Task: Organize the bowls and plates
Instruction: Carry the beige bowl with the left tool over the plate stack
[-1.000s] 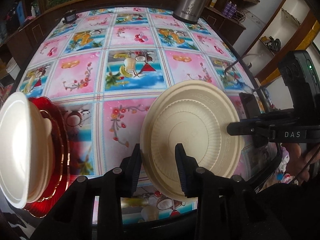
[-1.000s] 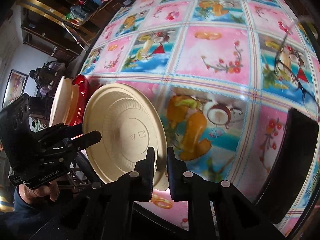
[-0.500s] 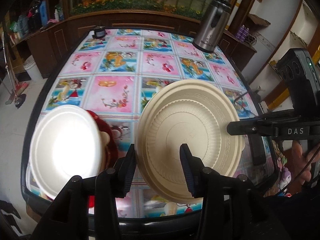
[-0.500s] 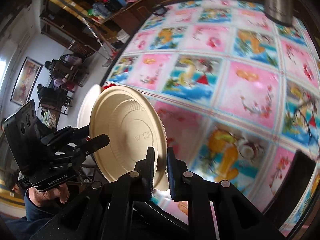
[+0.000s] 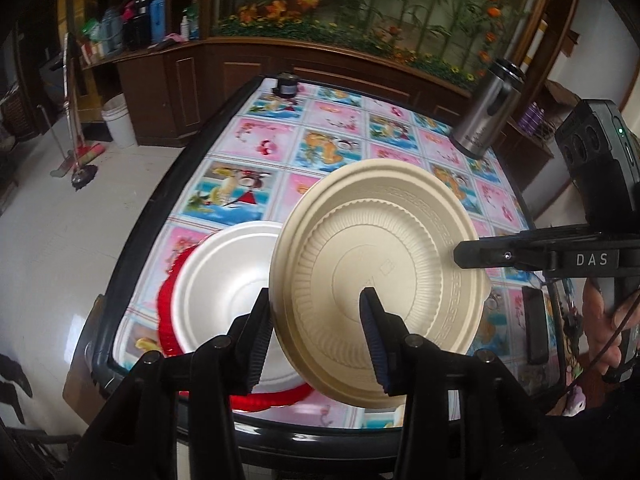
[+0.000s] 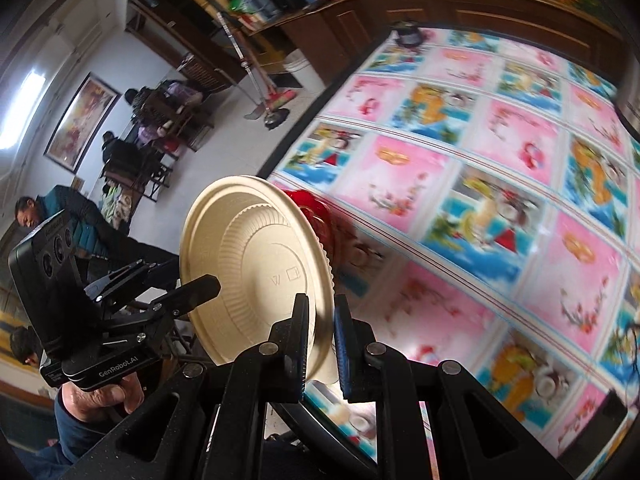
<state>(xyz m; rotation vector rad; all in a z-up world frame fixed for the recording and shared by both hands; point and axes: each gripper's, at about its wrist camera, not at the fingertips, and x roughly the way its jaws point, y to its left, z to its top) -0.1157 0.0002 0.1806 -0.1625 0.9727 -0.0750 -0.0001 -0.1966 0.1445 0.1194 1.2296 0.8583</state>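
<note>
Right gripper (image 6: 322, 354) is clenched on the lower rim of the round beige ribbed disposable plate (image 6: 256, 268); I see both pads pressing the rim from either side, with the plate standing nearly on edge, its underside toward this camera, just ahead of the fingers and to their left. Left gripper (image 5: 316, 340) straddles the opposite edge of the same plate (image 5: 380, 280). Its jaws have just been opening. The plate rim sits between them, close against the left finger (image 5: 258, 344), while the right finger (image 5: 374, 340) lies across the plate's ribbed face; I cannot tell whether either pad presses on it.

Beyond and below the left gripper, to its left, a white round foam bowl (image 5: 228, 288) sits inside a red scallop-edged plate (image 5: 168, 312) on the table with the pink-and-blue patterned cloth (image 5: 320, 144). The bowl appears empty. The beige plate overlaps the bowl's right side in this view and is held above the table.

Far ahead and right of the left gripper, a steel thermos jug (image 5: 486, 116) stands upright on the cloth.
</note>
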